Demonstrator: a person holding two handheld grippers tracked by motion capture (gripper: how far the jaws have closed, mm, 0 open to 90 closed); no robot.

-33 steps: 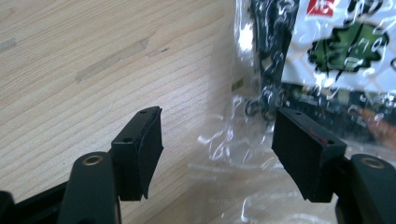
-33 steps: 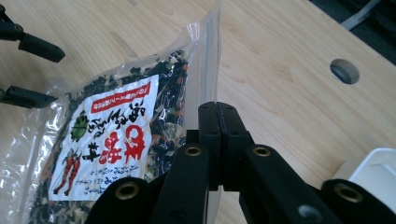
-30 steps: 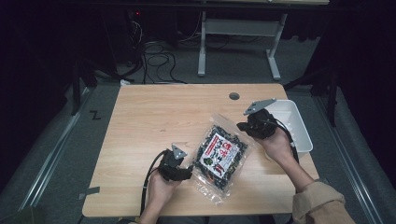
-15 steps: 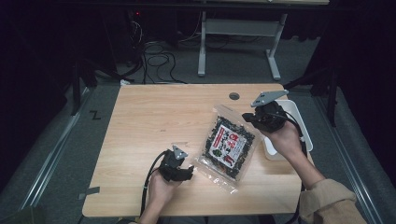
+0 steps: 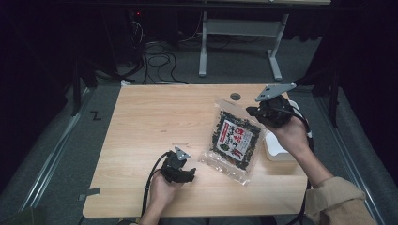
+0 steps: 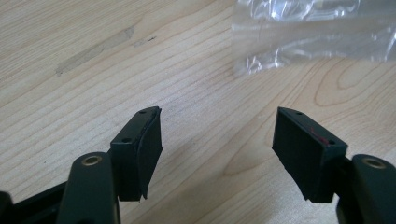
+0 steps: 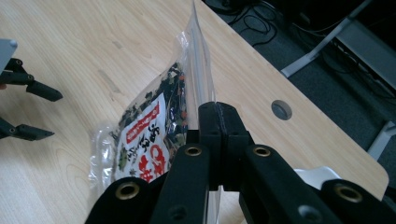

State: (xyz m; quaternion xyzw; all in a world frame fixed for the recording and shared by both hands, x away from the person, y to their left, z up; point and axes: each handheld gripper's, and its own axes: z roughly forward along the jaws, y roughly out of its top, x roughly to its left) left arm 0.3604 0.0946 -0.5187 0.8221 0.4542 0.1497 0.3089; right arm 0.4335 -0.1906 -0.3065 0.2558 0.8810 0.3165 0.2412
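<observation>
A clear snack bag (image 5: 234, 138) with dark contents and a white and red label hangs tilted over the right part of the wooden table (image 5: 155, 122). My right gripper (image 5: 253, 111) is shut on the bag's top edge, and in the right gripper view the jaws pinch the clear seal of the bag (image 7: 154, 126). My left gripper (image 5: 191, 172) rests low near the table's front edge, open and empty, just left of the bag's lower corner. In the left gripper view the clear plastic edge of the bag (image 6: 308, 35) lies ahead of the left gripper (image 6: 217, 140).
A white tray (image 5: 277, 147) stands at the table's right edge, partly behind the right hand. A round cable hole (image 5: 235, 96) sits near the far edge. Cables and a desk frame (image 5: 239, 42) lie on the floor beyond the table.
The right gripper has lifted the bag up and toward the far right of the table. The left gripper has stayed near the front edge, now apart from the bag.
</observation>
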